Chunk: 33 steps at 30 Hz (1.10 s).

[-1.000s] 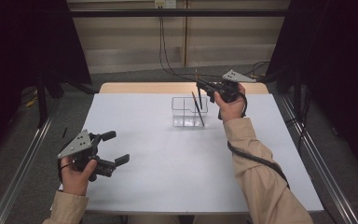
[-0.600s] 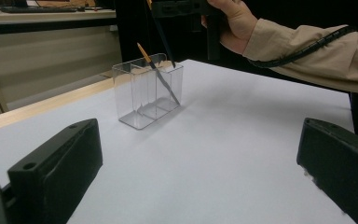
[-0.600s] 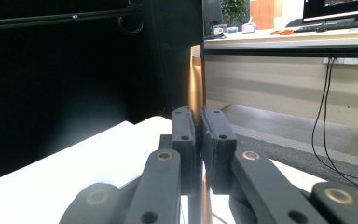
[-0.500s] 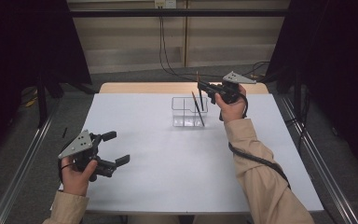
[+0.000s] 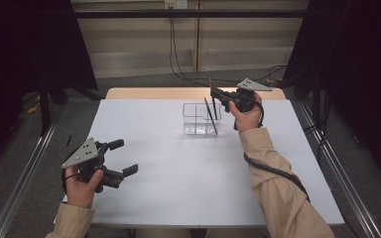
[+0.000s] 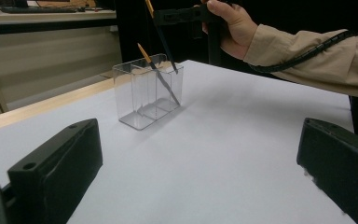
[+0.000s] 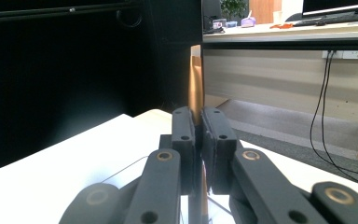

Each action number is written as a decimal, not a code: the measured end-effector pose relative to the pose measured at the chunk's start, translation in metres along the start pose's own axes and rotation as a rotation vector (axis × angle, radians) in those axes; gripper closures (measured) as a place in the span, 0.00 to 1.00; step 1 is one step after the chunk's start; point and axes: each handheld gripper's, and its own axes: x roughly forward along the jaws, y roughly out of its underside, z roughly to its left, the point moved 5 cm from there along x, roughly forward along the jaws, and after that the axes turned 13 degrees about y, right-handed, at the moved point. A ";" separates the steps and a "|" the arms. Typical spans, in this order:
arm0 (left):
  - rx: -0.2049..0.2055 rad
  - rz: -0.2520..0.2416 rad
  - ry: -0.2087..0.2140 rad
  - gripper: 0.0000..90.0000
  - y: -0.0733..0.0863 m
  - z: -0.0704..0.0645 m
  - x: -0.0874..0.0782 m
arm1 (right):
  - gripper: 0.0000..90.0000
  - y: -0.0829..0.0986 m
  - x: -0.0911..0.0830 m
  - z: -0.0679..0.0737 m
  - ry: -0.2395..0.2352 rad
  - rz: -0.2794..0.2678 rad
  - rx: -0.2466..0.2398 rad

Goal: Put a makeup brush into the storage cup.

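My table (image 5: 188, 168) has a white top and a wooden strip along its far edge. Black cables (image 5: 172, 49) hang down the pale wall behind it. Far off I see a desk with a keyboard (image 7: 335, 17).

Clear holder (image 5: 201, 119) at table (image 5: 178, 198) far centre; one pencil (image 5: 210, 115) leaning inside

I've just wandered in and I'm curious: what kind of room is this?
Probably a lab recording bench: a bare white table between dark curtains, handheld grippers with cables, office desks with monitors behind.
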 end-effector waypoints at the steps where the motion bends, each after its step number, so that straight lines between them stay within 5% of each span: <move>1: -0.002 -0.004 0.001 0.00 0.000 0.000 0.000 | 0.94 0.000 0.000 0.000 0.001 0.000 0.001; 33: 0.006 -0.002 -0.003 0.00 -0.001 -0.001 -0.001 | 0.93 0.017 -0.002 0.006 -0.018 0.019 -0.008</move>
